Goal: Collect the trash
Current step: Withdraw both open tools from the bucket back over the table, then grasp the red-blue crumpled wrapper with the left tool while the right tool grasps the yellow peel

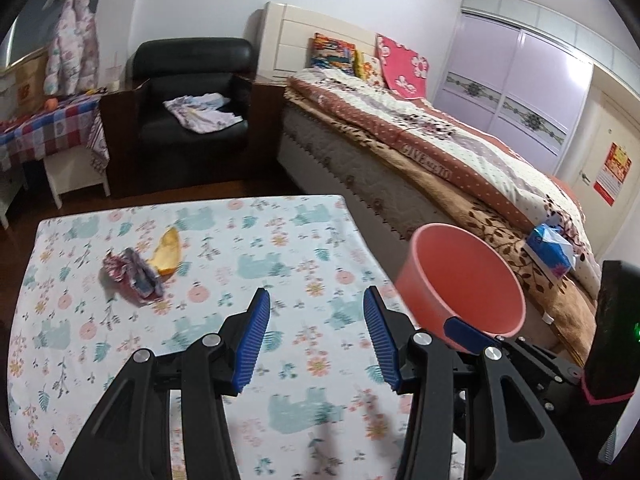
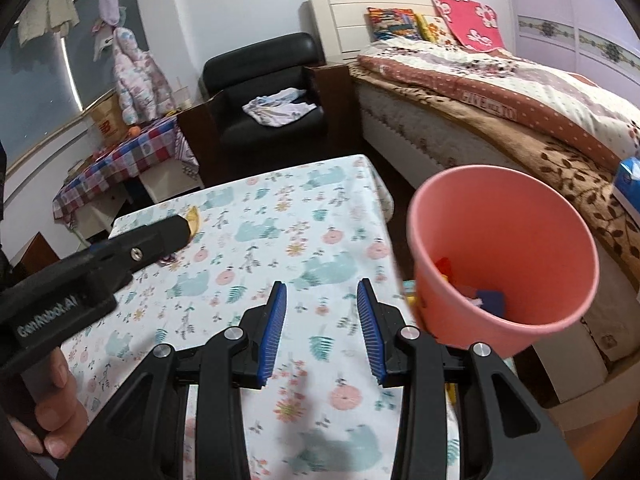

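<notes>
With both my left gripper (image 1: 316, 338) and right gripper (image 2: 322, 328) open and empty, a few scraps already lie in the pink plastic bucket (image 2: 506, 256), while a crumpled wrapper (image 1: 134, 278) and yellow peel (image 1: 170, 250) remain on the floral-clothed surface (image 1: 280, 240) left of it.

We see a table (image 1: 280, 240) in front, a crumpled wrapper (image 1: 134, 276) and a peel (image 1: 170, 250) touching on its far left part. A bin (image 1: 460, 280) sits off the table's right edge, scraps (image 2: 480, 292) inside it. Behind the table stand an armchair (image 1: 192, 92) and, right of it, a bed (image 1: 420, 132).
</notes>
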`<action>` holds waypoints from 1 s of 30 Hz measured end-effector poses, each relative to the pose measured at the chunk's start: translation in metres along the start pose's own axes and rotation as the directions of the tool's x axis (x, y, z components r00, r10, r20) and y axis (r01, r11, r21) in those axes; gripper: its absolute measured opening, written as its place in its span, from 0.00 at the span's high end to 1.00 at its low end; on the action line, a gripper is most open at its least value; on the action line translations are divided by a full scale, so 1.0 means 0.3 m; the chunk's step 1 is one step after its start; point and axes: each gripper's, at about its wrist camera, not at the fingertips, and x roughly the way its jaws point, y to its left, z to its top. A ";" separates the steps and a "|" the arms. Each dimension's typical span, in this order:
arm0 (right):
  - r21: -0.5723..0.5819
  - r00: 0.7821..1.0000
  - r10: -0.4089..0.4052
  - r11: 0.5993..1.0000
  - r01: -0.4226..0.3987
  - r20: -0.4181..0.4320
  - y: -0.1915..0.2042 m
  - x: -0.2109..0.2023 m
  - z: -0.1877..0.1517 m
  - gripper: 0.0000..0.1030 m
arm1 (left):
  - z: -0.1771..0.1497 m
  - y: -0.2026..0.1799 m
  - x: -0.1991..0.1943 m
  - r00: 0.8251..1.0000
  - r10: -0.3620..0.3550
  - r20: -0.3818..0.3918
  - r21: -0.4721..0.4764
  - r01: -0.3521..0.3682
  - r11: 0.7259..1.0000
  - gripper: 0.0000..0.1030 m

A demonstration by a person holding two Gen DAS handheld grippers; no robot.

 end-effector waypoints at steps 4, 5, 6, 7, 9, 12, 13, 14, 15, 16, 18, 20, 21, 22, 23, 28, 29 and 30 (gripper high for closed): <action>-0.023 1.000 0.025 0.999 -0.025 -0.007 0.064 0.030 0.009 0.64 | -0.018 0.078 0.004 1.000 0.028 -0.011 -0.025 -0.028 0.999 0.53; -0.032 0.999 0.032 0.999 -0.033 -0.013 0.087 0.043 0.014 0.64 | -0.022 0.098 0.005 0.999 0.036 -0.014 -0.030 -0.036 0.999 0.53; -0.040 0.999 0.039 0.998 -0.040 -0.019 0.100 0.053 0.017 0.64 | -0.030 0.126 0.006 0.999 0.048 -0.020 -0.038 -0.049 0.998 0.53; -0.047 0.999 0.046 0.998 -0.047 -0.024 0.116 0.063 0.017 0.64 | -0.038 0.151 0.007 0.998 0.059 -0.024 -0.046 -0.060 0.997 0.53; -0.063 0.998 0.060 0.996 -0.062 -0.036 0.150 0.087 0.021 0.64 | -0.055 0.215 0.006 0.996 0.079 -0.034 -0.073 -0.081 0.994 0.53; -0.081 0.995 0.079 0.993 -0.084 -0.054 0.193 0.117 0.022 0.64 | -0.078 0.311 -0.001 0.993 0.111 -0.042 -0.120 -0.115 0.986 0.53; -0.086 0.995 0.085 0.992 -0.090 -0.060 0.208 0.126 0.023 0.64 | -0.084 0.346 -0.005 0.991 0.125 -0.043 -0.135 -0.130 0.982 0.53; -0.092 0.994 0.091 0.991 -0.097 -0.065 0.224 0.138 0.025 0.64 | -0.087 0.379 -0.006 0.989 0.142 -0.046 -0.149 -0.147 0.978 0.53; -0.097 0.993 0.096 0.990 -0.103 -0.070 0.240 0.150 0.026 0.64 | -0.088 0.402 -0.008 0.987 0.152 -0.048 -0.159 -0.158 0.974 0.53; -0.101 0.992 0.101 0.989 -0.108 -0.075 0.251 0.159 0.029 0.64 | -0.087 0.427 -0.009 0.985 0.163 -0.051 -0.174 -0.169 0.970 0.53; -0.106 0.991 0.108 0.988 -0.116 -0.080 0.265 0.171 0.029 0.64 | -0.079 0.473 -0.007 0.983 0.176 -0.053 -0.206 -0.184 0.961 0.53; -0.113 0.990 0.114 0.986 -0.123 -0.085 0.284 0.188 0.031 0.64 | -0.065 0.510 0.001 0.982 0.184 -0.051 -0.234 -0.191 0.953 0.53; -0.115 0.989 0.115 0.985 -0.125 -0.089 0.291 0.196 0.031 0.64 | -0.058 0.522 0.006 0.982 0.185 -0.049 -0.242 -0.191 0.951 0.53; -0.116 0.989 0.116 0.985 -0.127 -0.092 0.294 0.202 0.029 0.64 | -0.049 0.528 0.013 0.981 0.187 -0.048 -0.247 -0.193 0.950 0.53; -0.116 0.988 0.117 0.985 -0.128 -0.098 0.298 0.210 0.029 0.64 | -0.040 0.534 0.019 0.981 0.188 -0.047 -0.251 -0.194 0.948 0.53; -0.107 0.988 0.112 0.987 -0.124 -0.104 0.295 0.234 0.035 0.64 | 0.013 0.544 0.073 0.981 0.187 -0.050 -0.280 -0.193 0.940 0.53; -0.102 0.988 0.110 0.987 -0.121 -0.105 0.292 0.239 0.038 0.64 | 0.023 0.543 0.087 0.980 0.191 -0.049 -0.282 -0.197 0.939 0.52; -0.099 0.988 0.108 0.988 -0.118 -0.107 0.288 0.245 0.039 0.64 | 0.031 0.542 0.099 0.979 0.198 -0.048 -0.282 -0.204 0.937 0.51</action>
